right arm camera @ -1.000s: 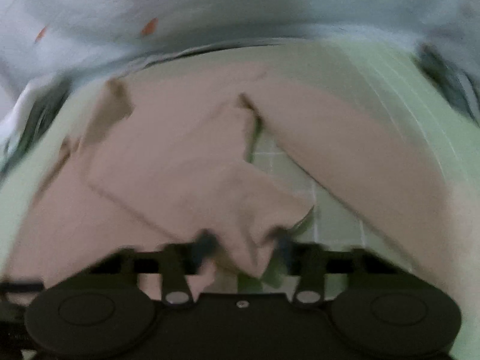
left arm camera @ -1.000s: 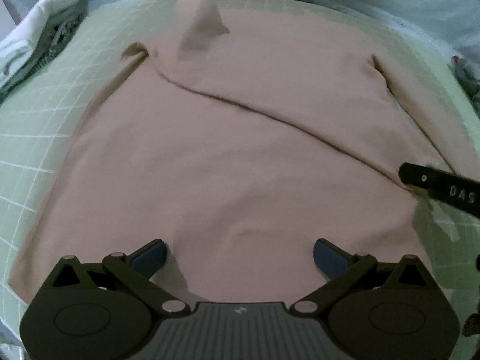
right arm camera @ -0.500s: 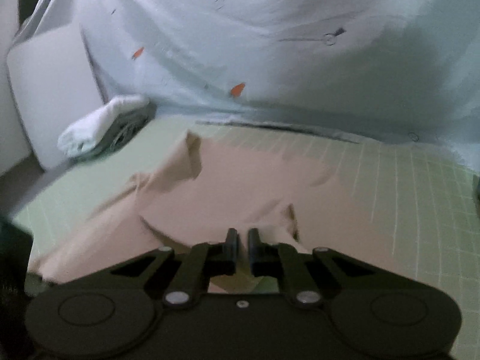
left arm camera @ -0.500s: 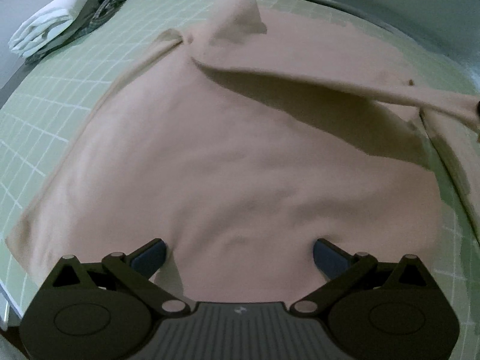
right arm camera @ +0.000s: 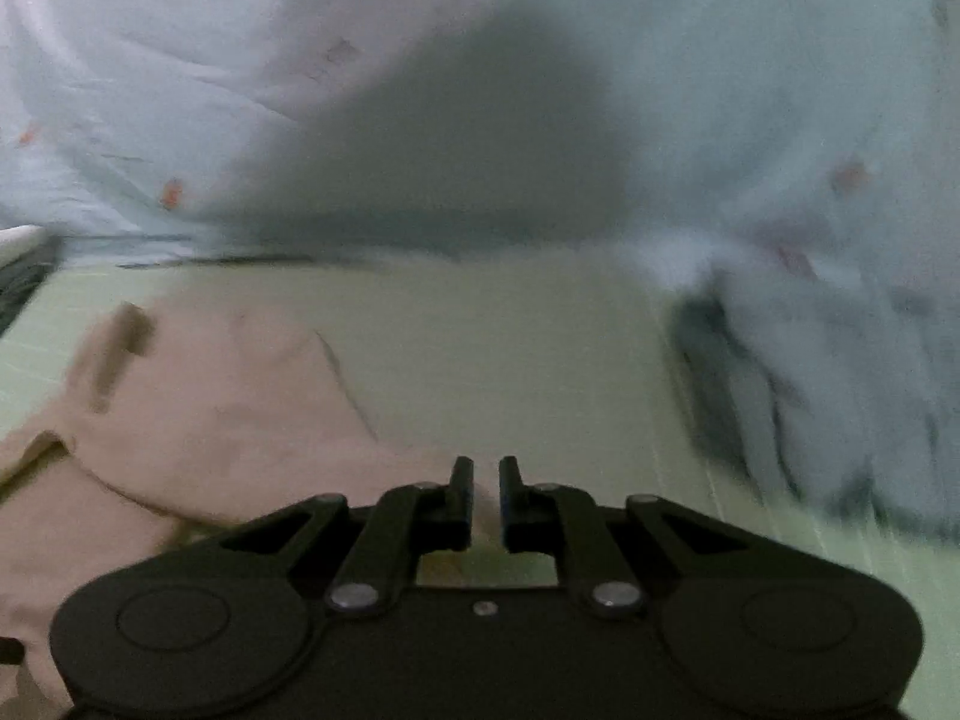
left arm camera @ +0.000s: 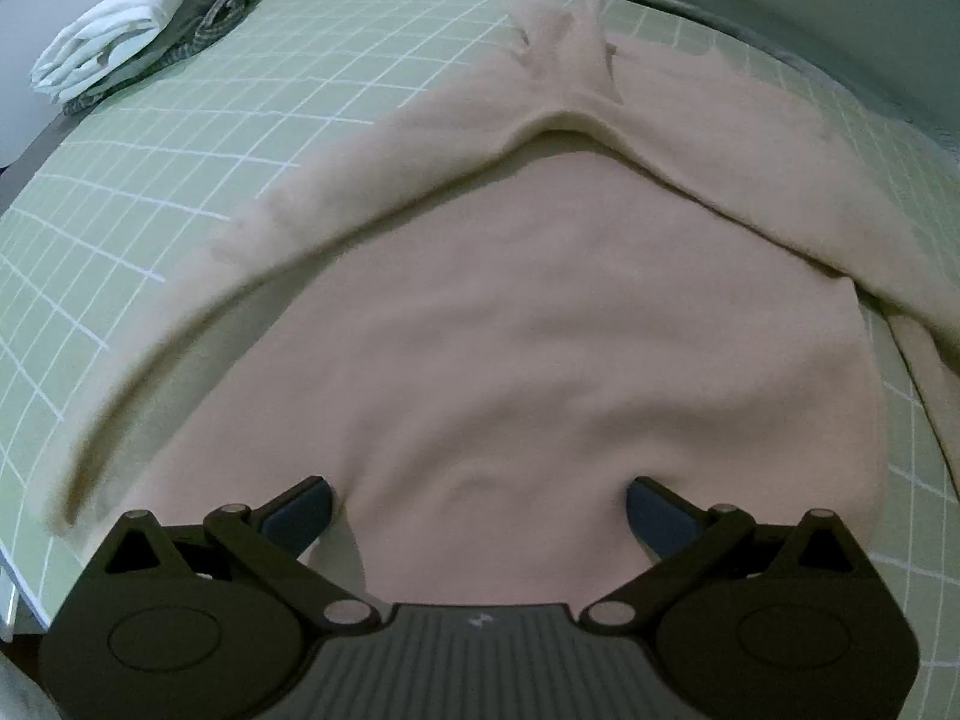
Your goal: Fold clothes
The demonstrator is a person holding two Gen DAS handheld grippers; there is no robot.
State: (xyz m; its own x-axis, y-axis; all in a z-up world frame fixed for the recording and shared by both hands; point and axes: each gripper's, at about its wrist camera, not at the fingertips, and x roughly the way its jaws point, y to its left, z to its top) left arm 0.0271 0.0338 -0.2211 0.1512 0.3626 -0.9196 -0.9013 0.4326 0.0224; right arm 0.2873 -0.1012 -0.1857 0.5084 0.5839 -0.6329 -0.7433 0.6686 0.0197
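Sweater (left arm camera: 540, 360), pinkish-beige, is spread on a pale green grid mat (left arm camera: 180, 138) that covers the counter, right ahead of the left tool (left arm camera: 480, 501) and partly under it. That tool points steeply down with its fingers (left arm camera: 300, 510) set wide, one to each side of the near hem; cloth lies between them but the pads aren't pressing on anything. One sleeve crosses the body diagonally, running from the collar area up ahead of the tool down toward its right side, and another band of fabric sweeps off to the left, a bit blurry. Far ahead and to the left of that tool, at the mat's corner, there's a stack of folded white cloth (left arm camera: 120, 30) on top of something patterned grey.

Right tool (right arm camera: 482, 501) view is pretty smeared. Its fingers stand close together with a slim gap, and the jaws are opening. I can see beige cloth through the gap but nothing pinched, so it looks like it's not gripping. The sweater sits ahead and to the left of this tool, with bare mat straight in front. Beyond that hangs a light blue sheet (right arm camera: 240, 90) with little orange prints, and to the right is a rumpled pale heap (right arm camera: 840, 372), too blurred to identify.
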